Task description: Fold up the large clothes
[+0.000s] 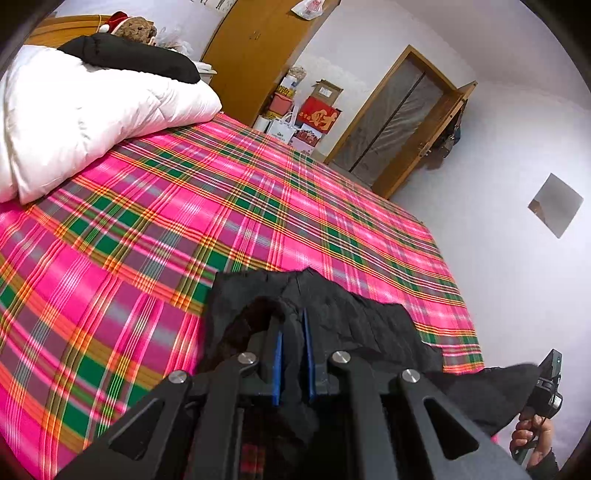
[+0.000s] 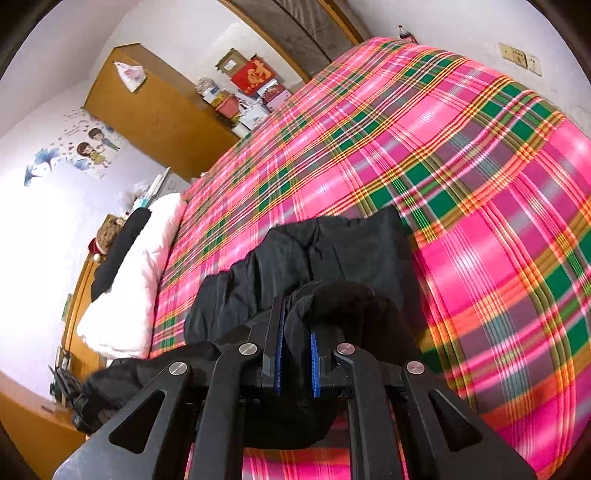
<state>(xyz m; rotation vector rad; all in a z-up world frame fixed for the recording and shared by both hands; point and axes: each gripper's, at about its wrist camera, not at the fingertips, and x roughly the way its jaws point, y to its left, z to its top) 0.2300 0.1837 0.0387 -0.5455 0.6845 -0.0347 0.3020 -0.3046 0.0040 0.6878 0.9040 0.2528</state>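
A black garment lies bunched at the near edge of the bed with the pink plaid sheet. My left gripper is shut on a fold of it, the cloth pinched between the blue pads. The garment stretches right to the other gripper, held in a hand. In the right wrist view my right gripper is shut on the same black garment, which drapes forward onto the plaid sheet. The left gripper shows at the lower left, its jaws hidden by cloth.
A white quilt with a black jacket and a teddy bear lies at the head of the bed. A wooden wardrobe, stacked boxes and a door stand beyond the bed.
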